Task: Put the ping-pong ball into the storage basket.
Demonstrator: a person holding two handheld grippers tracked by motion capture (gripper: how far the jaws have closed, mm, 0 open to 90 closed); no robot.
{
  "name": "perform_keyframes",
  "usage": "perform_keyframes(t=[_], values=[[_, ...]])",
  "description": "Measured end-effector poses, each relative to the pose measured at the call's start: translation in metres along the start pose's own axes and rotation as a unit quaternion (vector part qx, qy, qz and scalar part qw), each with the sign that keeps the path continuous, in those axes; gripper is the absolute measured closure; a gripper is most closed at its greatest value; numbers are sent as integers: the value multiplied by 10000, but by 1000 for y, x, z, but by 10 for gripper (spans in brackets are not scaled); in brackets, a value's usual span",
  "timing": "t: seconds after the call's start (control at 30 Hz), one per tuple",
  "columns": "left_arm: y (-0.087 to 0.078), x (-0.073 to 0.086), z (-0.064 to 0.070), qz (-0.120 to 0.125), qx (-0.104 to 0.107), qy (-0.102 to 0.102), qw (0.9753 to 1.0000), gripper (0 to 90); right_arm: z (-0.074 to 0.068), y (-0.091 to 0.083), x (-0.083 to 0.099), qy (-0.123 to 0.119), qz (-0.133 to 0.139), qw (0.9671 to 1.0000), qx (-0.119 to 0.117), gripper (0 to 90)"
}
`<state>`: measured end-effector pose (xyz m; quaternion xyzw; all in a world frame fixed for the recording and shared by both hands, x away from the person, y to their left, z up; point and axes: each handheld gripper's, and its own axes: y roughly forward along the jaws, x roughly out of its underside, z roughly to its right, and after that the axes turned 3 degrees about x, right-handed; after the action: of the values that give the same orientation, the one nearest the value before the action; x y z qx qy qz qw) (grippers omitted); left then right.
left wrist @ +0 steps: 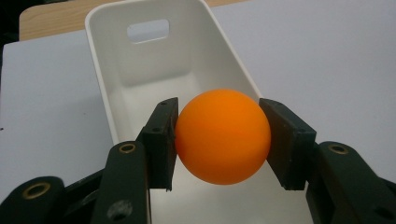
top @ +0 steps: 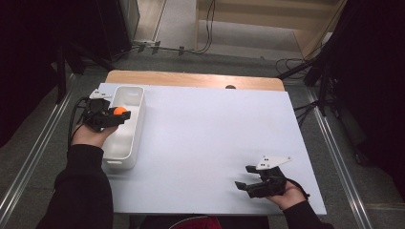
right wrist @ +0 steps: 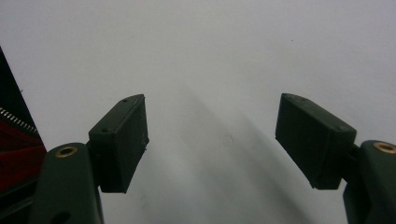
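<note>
Two grippers in the high view. Left gripper [top: 113,117] sits at about 9 o'clock on the white table [top: 215,143], over the white plastic bin [top: 125,125] that runs lengthwise along the table's left edge. Its jaws are clamped on an orange ball [top: 120,111], which sits over the bin's open top, toward the far half. Whether the ball is level with the rim or above it is hard to judge from this angle. Left hand [top: 88,134] grips the tool from the near side, black sleeve [top: 81,191] coming up from 7 o'clock. Right gripper [top: 243,183] is at about 5 o'clock near the table's front edge, jaws spread and empty, pointing toward 9 o'clock, grey three-cornered plate [top: 273,162] on top. Well apart from the bin.

Left gripper view: orange ball [left wrist: 223,136] pinched between both black pads [left wrist: 161,140], each touching a side. Bin [left wrist: 107,93] lies below and beyond, interior bare, handle slot [left wrist: 148,31] in the far end wall at 12 o'clock. White tabletop [left wrist: 327,60] on both sides, wood edge [left wrist: 51,21] at 11 o'clock.

Right gripper view: right gripper [right wrist: 212,140] has its jaws wide open with bare white table [right wrist: 210,56] between them. Pads [right wrist: 123,140] hold nothing. Dark and red fabric [right wrist: 16,154] with a zipper at 8 o'clock.
</note>
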<state>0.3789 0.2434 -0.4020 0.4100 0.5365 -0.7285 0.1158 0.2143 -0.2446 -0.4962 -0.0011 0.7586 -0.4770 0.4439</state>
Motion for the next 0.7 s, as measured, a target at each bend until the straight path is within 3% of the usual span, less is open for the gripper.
perform_keyframes(t=[0.7], values=[[4,3,-4,-141,-7,-94,9999,480,1,0,0,-32,34,10000,6,240]])
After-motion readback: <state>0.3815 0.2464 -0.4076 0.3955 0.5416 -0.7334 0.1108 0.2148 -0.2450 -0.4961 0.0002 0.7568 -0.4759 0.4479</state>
